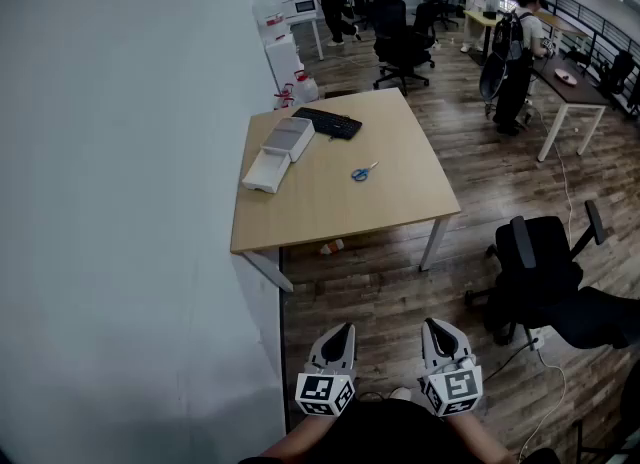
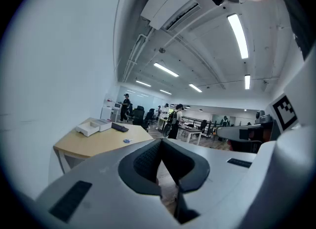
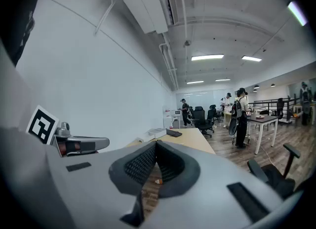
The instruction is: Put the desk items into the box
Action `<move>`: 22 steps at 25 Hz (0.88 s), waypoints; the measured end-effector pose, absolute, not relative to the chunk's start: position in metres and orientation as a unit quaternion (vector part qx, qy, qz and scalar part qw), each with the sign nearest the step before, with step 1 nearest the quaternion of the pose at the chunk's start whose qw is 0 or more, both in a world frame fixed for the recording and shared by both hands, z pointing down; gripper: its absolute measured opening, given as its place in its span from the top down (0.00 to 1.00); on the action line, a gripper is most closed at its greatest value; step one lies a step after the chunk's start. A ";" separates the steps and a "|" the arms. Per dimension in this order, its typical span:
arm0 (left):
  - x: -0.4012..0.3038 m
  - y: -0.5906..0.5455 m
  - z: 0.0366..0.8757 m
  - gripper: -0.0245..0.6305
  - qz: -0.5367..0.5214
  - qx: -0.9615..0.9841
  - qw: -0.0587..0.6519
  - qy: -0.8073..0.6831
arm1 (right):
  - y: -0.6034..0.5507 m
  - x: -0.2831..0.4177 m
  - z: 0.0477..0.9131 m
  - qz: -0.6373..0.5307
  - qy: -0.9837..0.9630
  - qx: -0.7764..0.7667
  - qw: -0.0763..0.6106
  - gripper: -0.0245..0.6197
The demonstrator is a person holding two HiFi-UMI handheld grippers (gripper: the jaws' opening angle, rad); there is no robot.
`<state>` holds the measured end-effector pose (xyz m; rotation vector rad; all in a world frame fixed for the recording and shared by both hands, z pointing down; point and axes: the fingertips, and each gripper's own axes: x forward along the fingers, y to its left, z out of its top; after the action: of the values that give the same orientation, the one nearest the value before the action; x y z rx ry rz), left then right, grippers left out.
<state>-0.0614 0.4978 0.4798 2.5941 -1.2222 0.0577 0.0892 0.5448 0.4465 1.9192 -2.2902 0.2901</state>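
Note:
A wooden desk [image 1: 330, 207] stands ahead against the left wall. On it lie an open white box [image 1: 266, 170], a flat white-grey lid or case [image 1: 289, 137] beside it, a black keyboard [image 1: 327, 123] and blue-handled scissors [image 1: 364, 172]. My left gripper [image 1: 342, 333] and right gripper [image 1: 436, 328] hang side by side close to my body, well short of the desk. Both are shut with nothing between the jaws. The left gripper view shows its jaws [image 2: 161, 141] meeting, with the desk [image 2: 98, 143] far off. In the right gripper view the jaws [image 3: 156, 144] also meet.
A black office chair [image 1: 540, 264] stands right of the desk's near corner, with a cable on the floor beside it. A small object [image 1: 331, 247] lies under the desk. The white wall [image 1: 120, 202] runs along the left. Several people, desks and chairs [image 1: 403, 47] fill the far room.

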 end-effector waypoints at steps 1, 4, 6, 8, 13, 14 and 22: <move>-0.055 0.501 0.482 0.94 0.021 0.897 0.136 -0.421 | 0.547 0.092 0.448 0.094 -0.762 0.637 0.069 0.87; -0.036 0.508 0.483 0.94 0.021 0.899 0.131 -0.416 | 0.554 0.101 0.449 0.087 -0.766 0.634 0.068 0.87; -0.025 0.512 0.481 0.94 0.020 0.902 0.126 -0.413 | 0.560 0.107 0.449 0.087 -0.768 0.631 0.062 0.87; -0.017 0.518 0.480 0.94 0.019 0.903 0.121 -0.412 | 0.567 0.113 0.453 0.093 -0.772 0.627 0.056 0.87; -0.007 0.526 0.486 0.94 0.023 0.900 0.121 -0.417 | 0.581 0.126 0.465 0.109 -0.777 0.618 0.047 0.87; -0.007 0.526 0.487 0.94 0.026 0.900 0.121 -0.419 | 0.582 0.127 0.467 0.111 -0.778 0.616 0.047 0.87; 0.006 0.496 0.499 0.94 0.029 0.900 0.127 -0.416 | 0.558 0.150 0.483 0.107 -0.763 0.634 0.067 0.87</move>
<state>0.0058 0.4958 0.4992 2.6186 -1.2121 0.0839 0.1504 0.5579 0.4827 1.9102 -2.3005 0.3236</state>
